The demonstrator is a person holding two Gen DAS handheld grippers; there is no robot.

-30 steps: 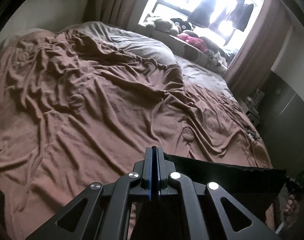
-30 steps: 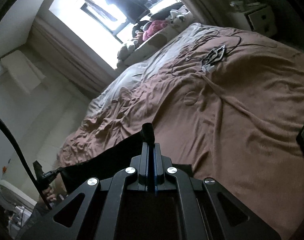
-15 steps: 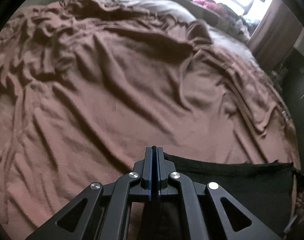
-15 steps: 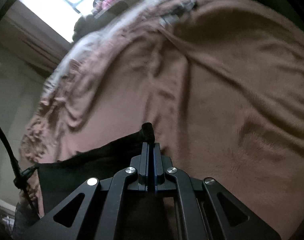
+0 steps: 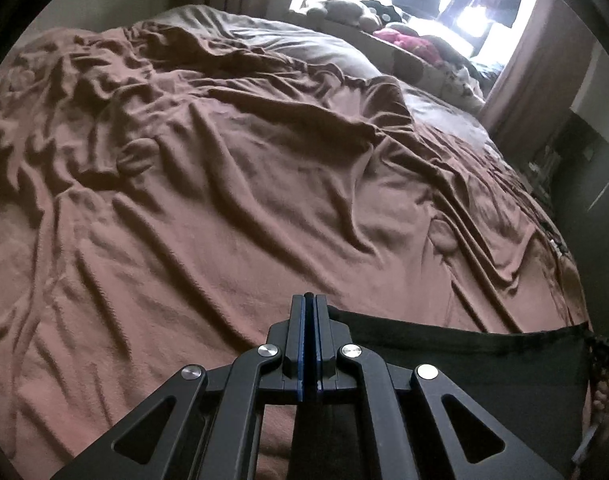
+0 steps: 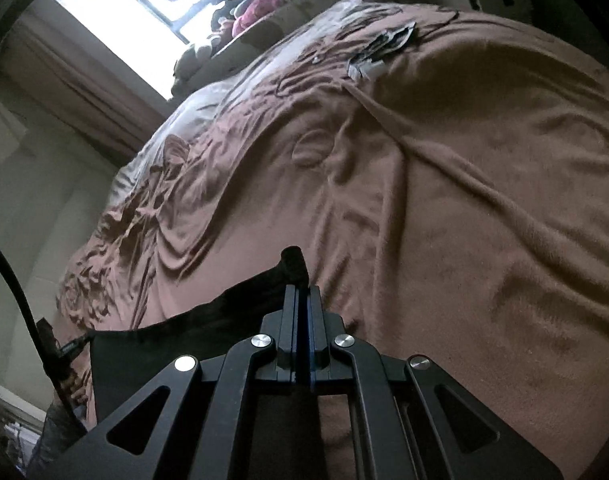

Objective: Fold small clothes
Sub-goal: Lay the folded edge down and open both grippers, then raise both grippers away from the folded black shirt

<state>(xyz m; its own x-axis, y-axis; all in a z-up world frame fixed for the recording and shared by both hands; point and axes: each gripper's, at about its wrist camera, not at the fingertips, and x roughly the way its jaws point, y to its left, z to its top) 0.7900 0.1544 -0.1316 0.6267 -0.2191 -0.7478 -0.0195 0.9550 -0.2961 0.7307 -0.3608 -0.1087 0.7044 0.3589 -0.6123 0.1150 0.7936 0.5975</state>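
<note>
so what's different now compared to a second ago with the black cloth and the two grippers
Both views dipped toward the brown bedspread, then tilted back up so the window shows again. No grip changed: the left gripper and right gripper stay shut on the black cloth, stretched between them above the bed.

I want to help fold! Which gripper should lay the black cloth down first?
Neither clearly: the left gripper and right gripper each pinch a corner of the black cloth, stretched above the brown blanket. Probably both lower together.
</note>
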